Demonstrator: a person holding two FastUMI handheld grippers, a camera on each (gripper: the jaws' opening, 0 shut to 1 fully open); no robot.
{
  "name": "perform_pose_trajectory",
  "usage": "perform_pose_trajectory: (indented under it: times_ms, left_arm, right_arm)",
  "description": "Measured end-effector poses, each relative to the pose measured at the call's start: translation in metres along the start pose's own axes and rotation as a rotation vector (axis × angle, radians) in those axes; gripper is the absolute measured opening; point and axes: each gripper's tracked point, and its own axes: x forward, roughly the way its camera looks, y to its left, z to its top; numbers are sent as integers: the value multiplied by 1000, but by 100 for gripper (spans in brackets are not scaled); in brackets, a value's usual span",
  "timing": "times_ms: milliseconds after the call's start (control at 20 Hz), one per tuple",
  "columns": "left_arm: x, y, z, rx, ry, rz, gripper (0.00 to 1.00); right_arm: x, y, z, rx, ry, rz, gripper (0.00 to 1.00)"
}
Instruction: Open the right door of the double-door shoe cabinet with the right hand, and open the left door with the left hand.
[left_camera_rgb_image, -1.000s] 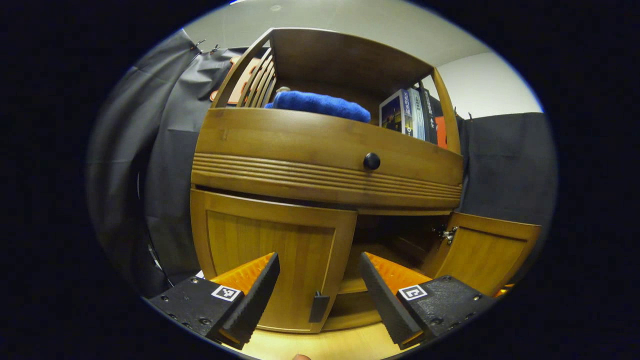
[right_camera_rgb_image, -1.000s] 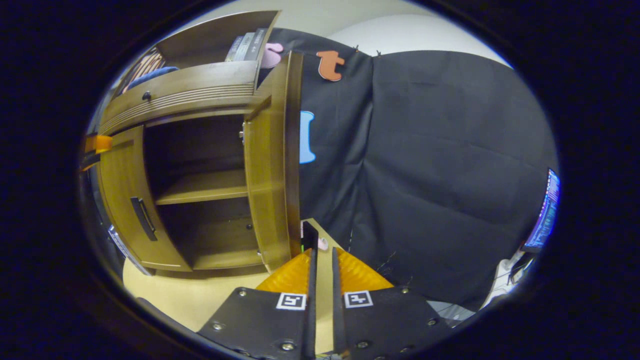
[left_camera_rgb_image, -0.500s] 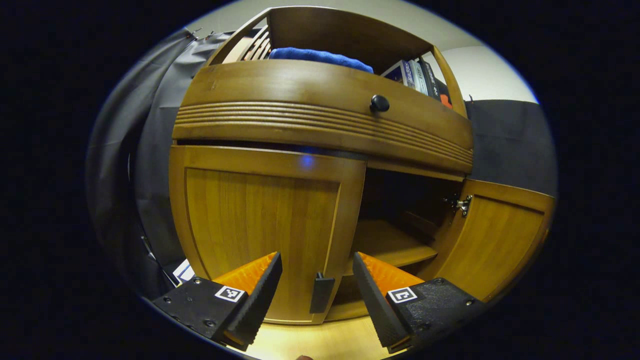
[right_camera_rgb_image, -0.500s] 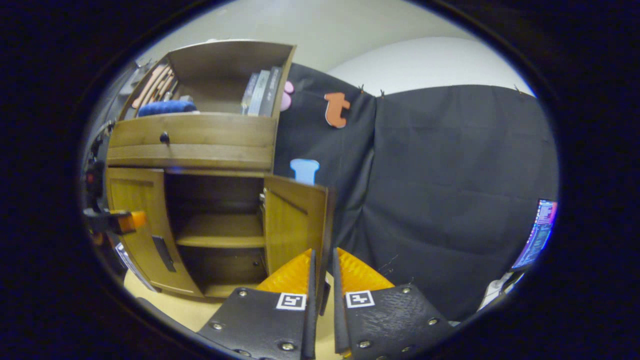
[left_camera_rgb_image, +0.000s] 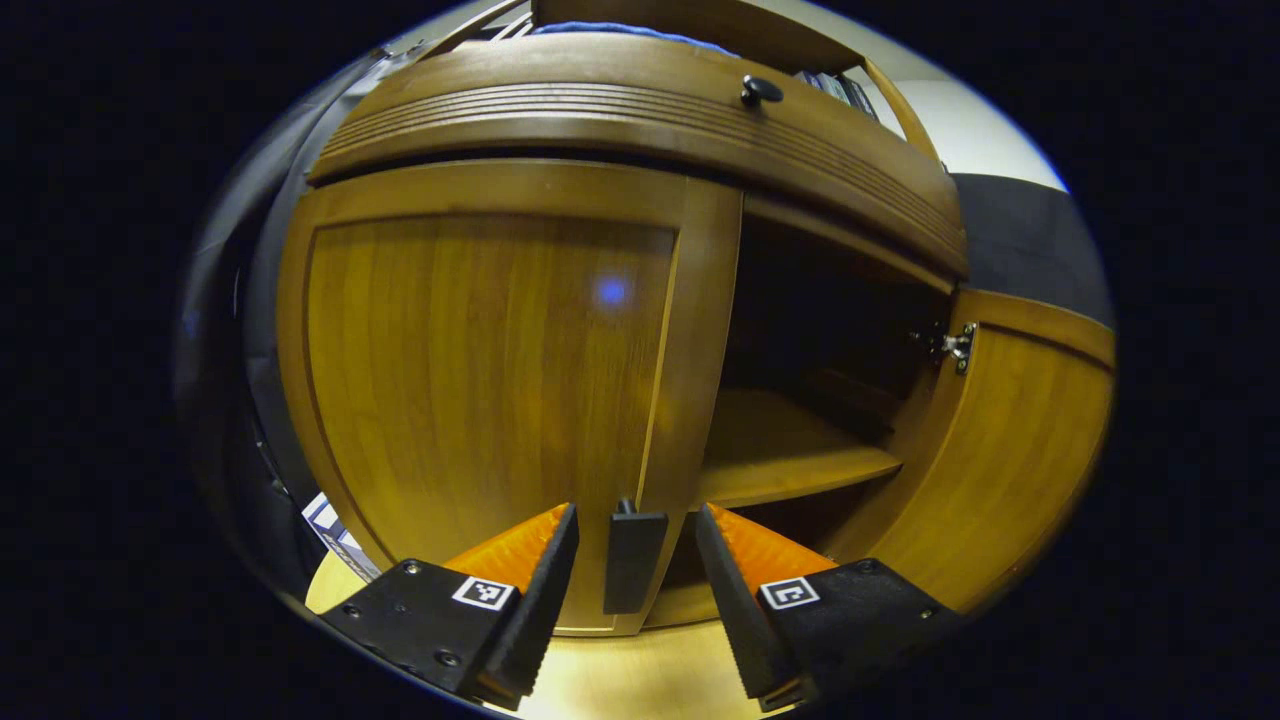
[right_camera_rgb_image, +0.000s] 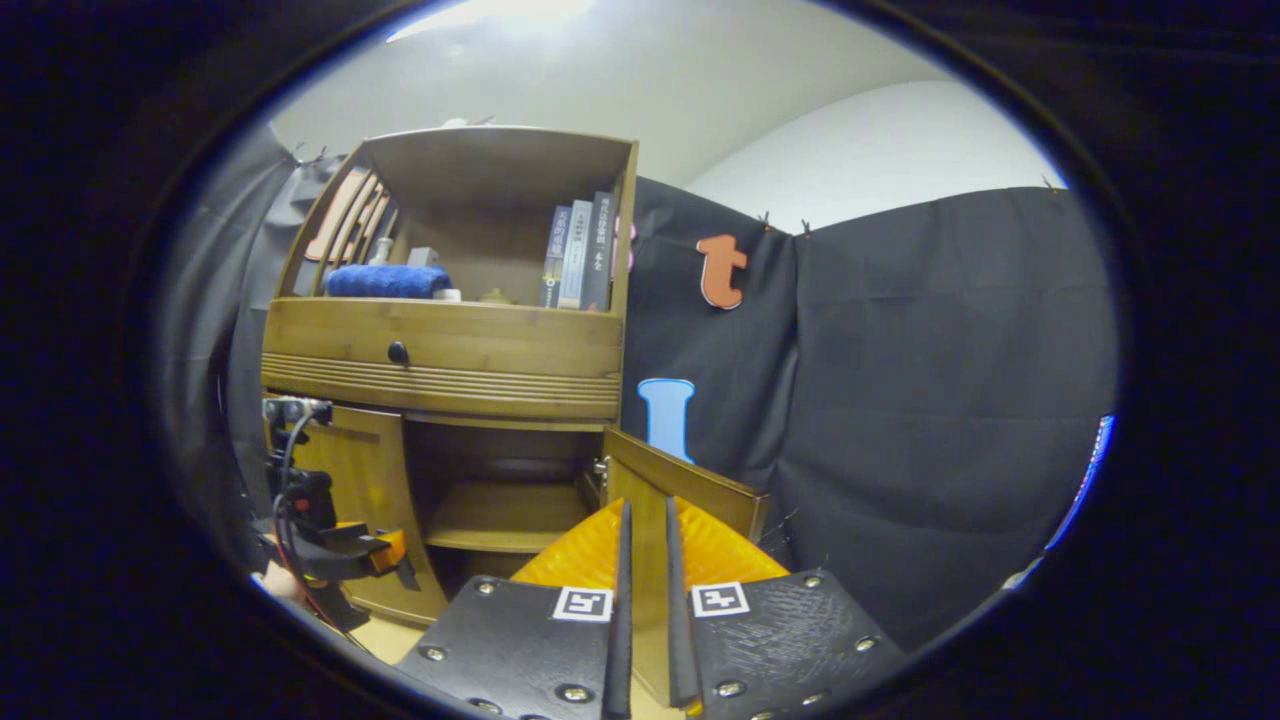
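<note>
The wooden shoe cabinet (left_camera_rgb_image: 640, 110) is close in the left gripper view. Its left door (left_camera_rgb_image: 480, 380) is closed, and the door's dark handle (left_camera_rgb_image: 633, 560) stands between the spread fingers of my open left gripper (left_camera_rgb_image: 635, 515), which do not touch it. The right door (left_camera_rgb_image: 1000, 460) is swung open. In the right gripper view my right gripper (right_camera_rgb_image: 645, 515) is shut on the free edge of the right door (right_camera_rgb_image: 690, 485), whose wood shows between the fingers. The left gripper (right_camera_rgb_image: 385, 545) also appears there, at the left door (right_camera_rgb_image: 360, 470).
A drawer with a dark knob (left_camera_rgb_image: 760, 90) runs above the doors. An inner shelf (left_camera_rgb_image: 780, 450) shows in the open half. A blue towel (right_camera_rgb_image: 388, 281) and books (right_camera_rgb_image: 580, 250) sit in the top compartment. Pale floor (left_camera_rgb_image: 640, 680) lies below.
My left gripper has moved in and down to the left door, so the handle now stands between its fingers. My right gripper has drawn back from the cabinet, still holding the right door.
</note>
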Motion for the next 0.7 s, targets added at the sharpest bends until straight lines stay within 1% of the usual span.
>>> perform_pose_trajectory:
  times_ms: [100,250,300,400,500,550,700]
  left_arm:
    - [10,-3,-6,-11,9,-20,60]
    - [8,2,-8,-21,-8,-25,39]
    - [8,1,-8,-16,-13,-28,39]
    - [7,1,-8,12,-17,-25,35]
    - [4,1,-7,13,-26,-20,31]
    - [2,1,-8,7,-29,-22,33]
    - [-8,1,-10,-3,-34,-32,33]
  right_arm:
    - [4,2,-5,-2,13,13,15]
    - [5,4,-9,-7,27,18,15]
    - [5,5,-10,-7,30,21,15]
    - [6,6,-10,-6,29,27,15]
    - [8,8,-10,-10,26,34,15]
    - [8,9,-10,-13,28,39,15]
    - [14,15,-12,-11,33,61,15]
